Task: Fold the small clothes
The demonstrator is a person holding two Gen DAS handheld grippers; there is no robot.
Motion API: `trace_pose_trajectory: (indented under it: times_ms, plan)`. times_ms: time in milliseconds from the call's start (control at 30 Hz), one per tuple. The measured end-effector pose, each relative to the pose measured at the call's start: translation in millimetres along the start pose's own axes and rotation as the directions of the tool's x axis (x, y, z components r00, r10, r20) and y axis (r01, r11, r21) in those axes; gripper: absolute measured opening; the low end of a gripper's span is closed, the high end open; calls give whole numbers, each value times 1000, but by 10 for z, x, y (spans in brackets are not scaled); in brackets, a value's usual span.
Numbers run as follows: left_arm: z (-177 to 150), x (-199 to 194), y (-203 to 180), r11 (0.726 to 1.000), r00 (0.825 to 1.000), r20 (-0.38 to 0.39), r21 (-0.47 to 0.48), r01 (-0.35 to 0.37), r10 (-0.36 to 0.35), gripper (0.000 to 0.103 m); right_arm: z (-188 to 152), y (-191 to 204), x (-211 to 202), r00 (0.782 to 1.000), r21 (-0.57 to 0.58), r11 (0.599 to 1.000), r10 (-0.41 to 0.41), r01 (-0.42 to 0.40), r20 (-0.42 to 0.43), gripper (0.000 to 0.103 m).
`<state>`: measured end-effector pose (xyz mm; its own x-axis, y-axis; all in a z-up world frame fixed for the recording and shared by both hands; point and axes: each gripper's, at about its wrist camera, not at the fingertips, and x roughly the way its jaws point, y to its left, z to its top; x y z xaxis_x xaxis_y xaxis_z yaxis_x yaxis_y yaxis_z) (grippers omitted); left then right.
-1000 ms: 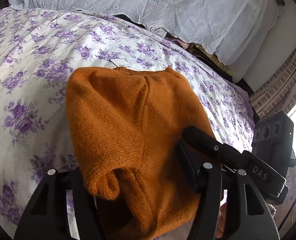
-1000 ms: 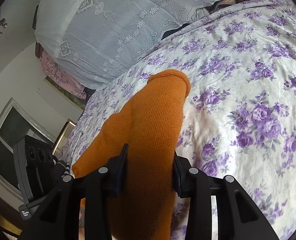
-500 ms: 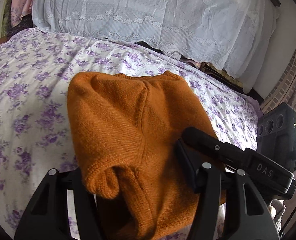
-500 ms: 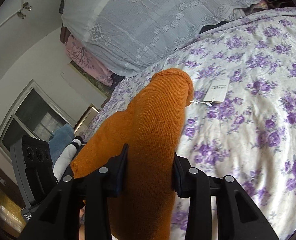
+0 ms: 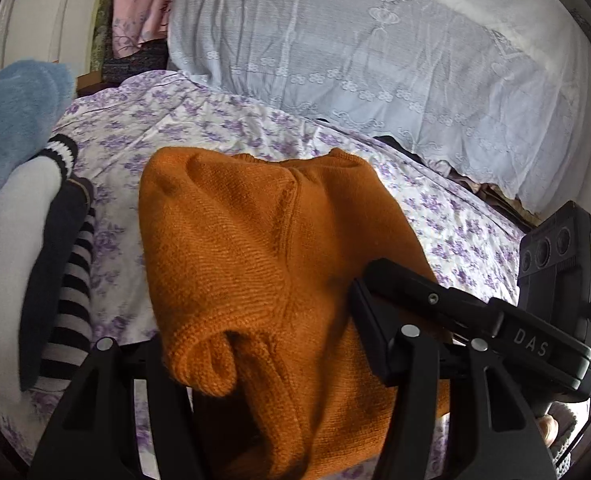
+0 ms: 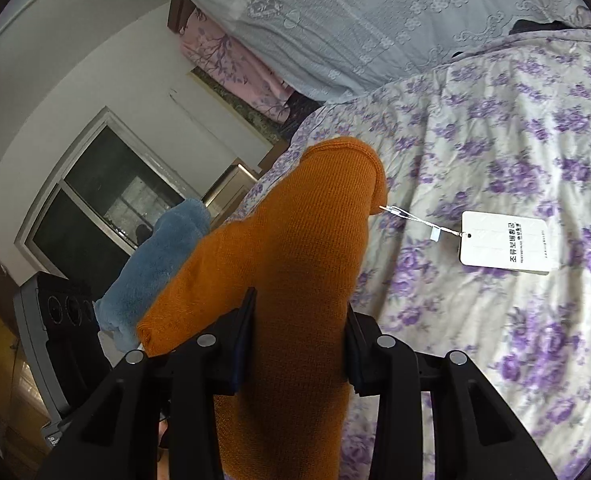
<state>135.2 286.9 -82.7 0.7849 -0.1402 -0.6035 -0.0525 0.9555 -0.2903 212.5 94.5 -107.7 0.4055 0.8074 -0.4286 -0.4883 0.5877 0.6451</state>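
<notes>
A folded orange knit sweater [image 5: 255,240] hangs above the floral bedspread [image 5: 199,128], carried between both grippers. My left gripper [image 5: 255,344] is shut on its near end, the fingers pressing into the bulky fold. My right gripper [image 6: 299,332] is shut on the sweater [image 6: 307,240] from the other side, and in the left wrist view it shows as a black finger [image 5: 435,304] against the sweater's right edge. A white paper tag [image 6: 503,244] dangles from the sweater's far end on a thin string above the bedspread [image 6: 535,140].
A stack of folded clothes lies at the left: a fluffy blue piece [image 5: 11,120], a white one [image 5: 3,260] and a black-and-white striped one [image 5: 71,300]. A white lace cover [image 5: 375,60] drapes the back of the bed. A window [image 6: 95,200] stands beyond the bed's edge.
Both grippers have carried the sweater up and to the left across the bed. The stack of folded clothes has come into view, and the tag now hangs free.
</notes>
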Motion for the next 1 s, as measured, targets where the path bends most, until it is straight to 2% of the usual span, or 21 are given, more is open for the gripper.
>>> trace_pose_trajectory:
  times_ms: [167, 200, 267, 333, 367, 400, 467, 567, 700, 767, 867, 933, 1000]
  plan:
    - [-9, 135, 551, 995, 997, -40, -79, -65, 62, 56, -108, 113, 606, 997, -5, 1000, -8, 7, -78, 39]
    - [-36, 194, 604, 993, 995, -52, -76, -90, 86, 54, -140, 82, 717, 995, -3, 1000, -26, 25, -92, 39]
    - [-114, 347, 583, 982, 980, -74, -15, -187, 186, 54, -236, -55, 909, 988, -2, 997, -76, 77, -131, 39]
    - [-220, 523, 538, 961, 956, -98, 43, -274, 277, 62, -328, -284, 1053, 980, 25, 994, -104, 110, -171, 39]
    - [-258, 568, 573, 958, 952, -107, 38, -285, 287, 69, -316, -345, 1042, 982, 63, 995, -70, 82, -177, 39]
    - [-267, 579, 615, 952, 946, -108, 23, -306, 307, 82, -287, -346, 1027, 980, 65, 995, -66, 79, -188, 39]
    - [-258, 572, 704, 955, 947, -131, -16, -297, 293, 85, -313, -258, 1001, 980, 3, 995, -97, 99, -174, 40]
    - [-295, 544, 718, 956, 947, -146, -33, -292, 285, 86, -348, -192, 945, 983, -16, 994, -105, 104, -152, 38]
    - [-360, 455, 704, 977, 974, -107, -54, -205, 199, 86, -369, -79, 758, 992, -71, 993, -96, 90, -87, 37]
    - [-362, 481, 687, 980, 976, -110, -46, -195, 189, 86, -350, -56, 729, 989, -96, 988, -125, 117, -80, 36]
    - [-346, 589, 610, 976, 968, -132, -11, -217, 214, 87, -309, -261, 765, 985, -27, 991, -134, 132, -106, 36]
    - [-341, 602, 561, 979, 970, -134, 2, -206, 204, 86, -296, -353, 734, 987, 15, 993, -113, 116, -111, 36]
    - [-332, 598, 583, 983, 974, -137, -10, -183, 180, 86, -293, -332, 729, 987, -3, 992, -125, 126, -104, 36]
